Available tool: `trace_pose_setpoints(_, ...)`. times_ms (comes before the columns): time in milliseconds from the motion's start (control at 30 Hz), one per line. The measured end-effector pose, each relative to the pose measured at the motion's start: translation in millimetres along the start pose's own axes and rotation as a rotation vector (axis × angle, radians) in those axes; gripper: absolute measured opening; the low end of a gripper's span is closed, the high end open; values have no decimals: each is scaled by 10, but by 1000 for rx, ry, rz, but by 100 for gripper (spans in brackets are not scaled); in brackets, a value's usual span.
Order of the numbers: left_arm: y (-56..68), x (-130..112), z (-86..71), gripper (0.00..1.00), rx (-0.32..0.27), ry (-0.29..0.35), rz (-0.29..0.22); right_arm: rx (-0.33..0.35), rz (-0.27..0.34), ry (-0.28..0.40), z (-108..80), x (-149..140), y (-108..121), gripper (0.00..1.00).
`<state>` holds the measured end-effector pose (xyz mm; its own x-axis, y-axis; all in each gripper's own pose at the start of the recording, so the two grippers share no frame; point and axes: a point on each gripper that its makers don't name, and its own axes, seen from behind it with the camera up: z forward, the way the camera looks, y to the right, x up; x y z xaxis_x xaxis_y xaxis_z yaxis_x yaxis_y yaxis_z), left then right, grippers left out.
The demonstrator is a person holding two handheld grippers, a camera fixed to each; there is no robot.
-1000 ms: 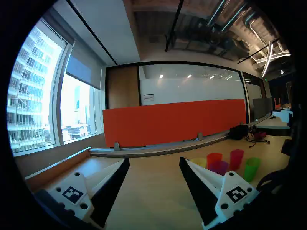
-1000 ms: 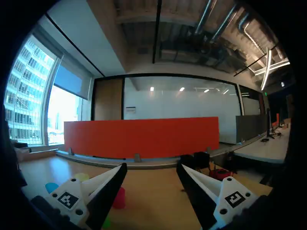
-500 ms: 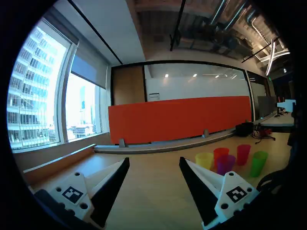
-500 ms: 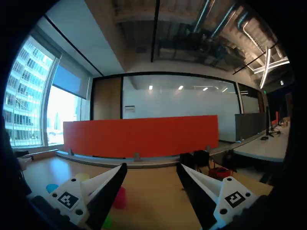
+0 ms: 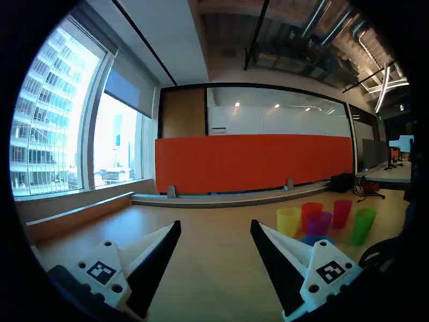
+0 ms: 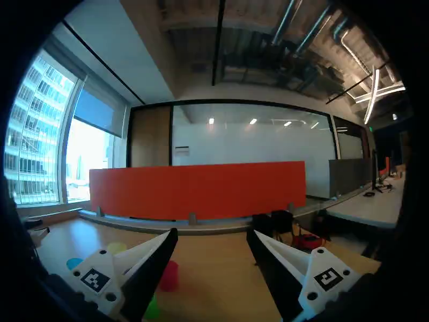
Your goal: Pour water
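Left gripper (image 5: 214, 222), right gripper (image 6: 211, 231) agape over table (image 5: 214, 273); perhaps six cups (image 5: 320, 222) nearby.

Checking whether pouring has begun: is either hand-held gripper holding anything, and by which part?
Nothing is held. The left hand-held gripper and the right hand-held gripper both stand open with nothing between their fingers.

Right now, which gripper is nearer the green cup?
Right, probably. The green cup sits low right beside the right gripper's own finger; from the left gripper it stands farther ahead, off to the right of the other cups.
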<state>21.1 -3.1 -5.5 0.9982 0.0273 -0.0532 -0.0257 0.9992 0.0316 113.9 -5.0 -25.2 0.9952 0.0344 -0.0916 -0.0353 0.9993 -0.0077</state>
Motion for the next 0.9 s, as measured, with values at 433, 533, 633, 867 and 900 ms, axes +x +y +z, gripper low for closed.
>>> trace_pose_setpoints(433, -39, -95, 11, 96, -2, -9, -14, 16, -14, 6, 54, 44, -129, 99)
trace_pose_setpoints(533, -35, -113, 16, 96, -6, -13, -24, 16, -13, 5, 59, 41, -136, 100)
trace_pose_setpoints(633, -34, -137, 22, 96, -9, -23, -29, 15, -13, 5, 57, 45, -134, 99)
trace_pose_setpoints(867, -13, -194, 41, 96, -17, -50, -28, 12, -14, 6, 44, 59, -126, 99)
trace_pose_setpoints(900, -10, -198, 43, 96, -18, -52, -28, 12, -14, 6, 40, 62, -125, 100)
